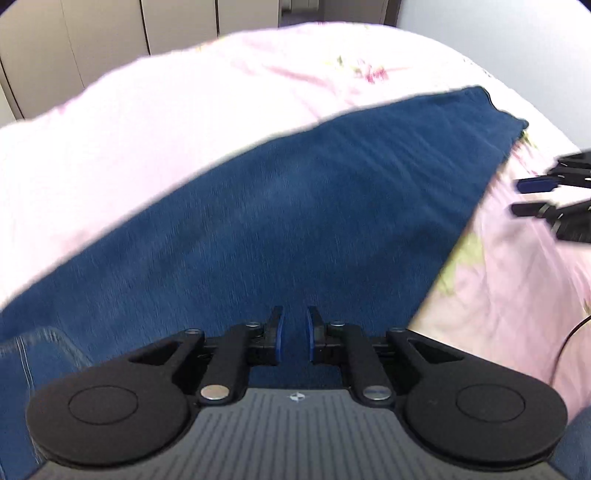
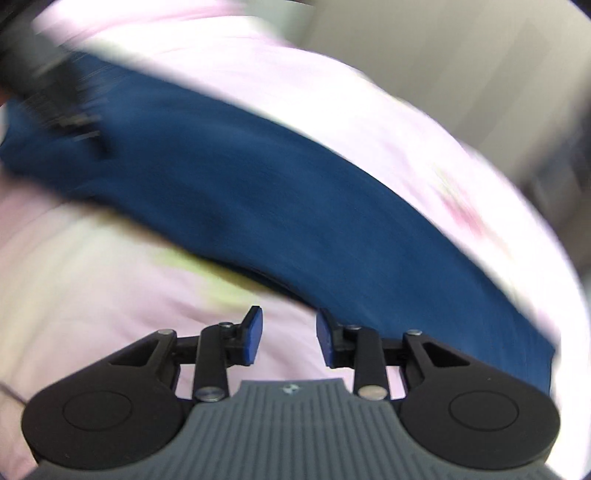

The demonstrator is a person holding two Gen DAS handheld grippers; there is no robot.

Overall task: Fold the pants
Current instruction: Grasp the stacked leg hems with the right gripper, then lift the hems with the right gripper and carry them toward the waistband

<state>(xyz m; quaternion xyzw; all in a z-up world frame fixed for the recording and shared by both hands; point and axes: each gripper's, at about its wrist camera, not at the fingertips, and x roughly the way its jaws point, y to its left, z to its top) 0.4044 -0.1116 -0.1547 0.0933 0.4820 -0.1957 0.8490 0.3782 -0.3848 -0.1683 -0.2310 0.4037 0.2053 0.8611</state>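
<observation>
Dark blue pants (image 1: pixel 295 206) lie flat in a long band on a pink floral bedsheet (image 1: pixel 147 129). My left gripper (image 1: pixel 294 334) hovers over the near part of the pants, jaws slightly apart, holding nothing. My right gripper (image 2: pixel 289 338) is open and empty over the sheet, just beside the near edge of the pants (image 2: pixel 258 192). It also shows blurred at the right edge of the left wrist view (image 1: pixel 532 197). The left gripper appears as a dark blur at the upper left of the right wrist view (image 2: pixel 51 85).
Pale wardrobe doors (image 1: pixel 110 33) stand beyond the bed's far edge. A grey wall (image 2: pixel 461 66) lies past the bed on the right. A thin black cable (image 1: pixel 569 336) runs over the sheet at the right. A jeans pocket with stitching (image 1: pixel 40 354) shows at the lower left.
</observation>
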